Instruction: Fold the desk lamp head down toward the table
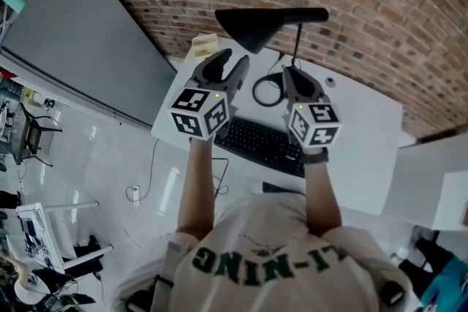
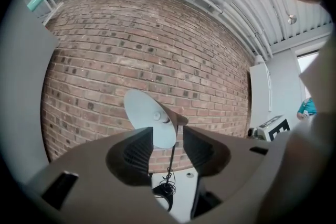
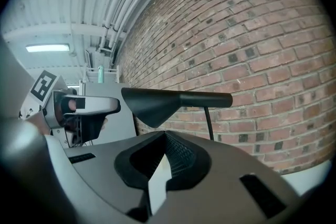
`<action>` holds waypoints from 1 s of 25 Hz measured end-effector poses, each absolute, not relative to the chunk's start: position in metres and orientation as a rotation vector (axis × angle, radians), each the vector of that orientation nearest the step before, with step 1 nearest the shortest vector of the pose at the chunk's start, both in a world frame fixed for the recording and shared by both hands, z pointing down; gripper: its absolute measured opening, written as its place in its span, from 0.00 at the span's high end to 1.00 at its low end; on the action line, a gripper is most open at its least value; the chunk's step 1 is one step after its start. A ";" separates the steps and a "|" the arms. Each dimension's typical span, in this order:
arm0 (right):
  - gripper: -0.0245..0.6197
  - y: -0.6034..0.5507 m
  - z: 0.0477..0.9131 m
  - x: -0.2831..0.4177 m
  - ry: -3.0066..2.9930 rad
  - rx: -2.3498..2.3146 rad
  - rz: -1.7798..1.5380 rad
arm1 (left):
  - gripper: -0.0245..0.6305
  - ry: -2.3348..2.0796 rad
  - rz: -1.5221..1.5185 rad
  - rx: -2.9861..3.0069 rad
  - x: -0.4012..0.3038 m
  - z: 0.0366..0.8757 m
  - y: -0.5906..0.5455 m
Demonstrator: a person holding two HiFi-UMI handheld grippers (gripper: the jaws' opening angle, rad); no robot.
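The black desk lamp stands at the back of the white table (image 1: 365,120), its cone head (image 1: 252,24) held level on a thin stem (image 1: 296,44). My left gripper (image 1: 232,59) hovers just below and in front of the head, open, with nothing between its pads. In the left gripper view the pale inside of the lamp head (image 2: 152,118) shows beyond the parted jaws of the left gripper (image 2: 167,135). My right gripper (image 1: 291,71) is near the stem, shut and empty. In the right gripper view the lamp head (image 3: 157,102) sits above the closed right gripper (image 3: 165,137).
A black keyboard (image 1: 263,142) lies under my wrists. A coiled black cable (image 1: 269,90) rests by the lamp's foot, and a pale yellow pad (image 1: 205,45) sits at the table's far left corner. A brick wall (image 1: 380,4) runs right behind the lamp.
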State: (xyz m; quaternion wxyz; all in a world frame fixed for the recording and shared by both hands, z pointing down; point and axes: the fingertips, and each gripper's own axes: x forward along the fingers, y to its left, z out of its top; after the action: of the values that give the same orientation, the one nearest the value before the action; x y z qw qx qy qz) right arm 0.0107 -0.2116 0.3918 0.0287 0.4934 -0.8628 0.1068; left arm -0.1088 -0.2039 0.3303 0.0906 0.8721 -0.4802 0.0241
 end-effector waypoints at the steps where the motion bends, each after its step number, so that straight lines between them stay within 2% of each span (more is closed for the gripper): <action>1: 0.96 -0.213 0.391 0.010 -2.663 1.519 0.326 | 0.71 -1.414 0.079 2.601 -0.107 0.330 -0.206; 8: 0.96 -0.224 0.390 0.009 -2.669 1.501 0.314 | 0.63 -1.316 0.112 2.659 -0.089 0.328 -0.221; 25: 0.96 -0.245 0.401 0.015 -2.681 1.502 0.385 | 0.64 -1.278 0.122 2.709 -0.070 0.324 -0.251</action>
State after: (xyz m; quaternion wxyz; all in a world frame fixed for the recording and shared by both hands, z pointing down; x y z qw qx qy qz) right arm 0.0155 -0.2452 0.4008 0.0221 0.4848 -0.8655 0.1244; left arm -0.0696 -0.2513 0.3241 0.0719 0.9013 -0.4252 0.0406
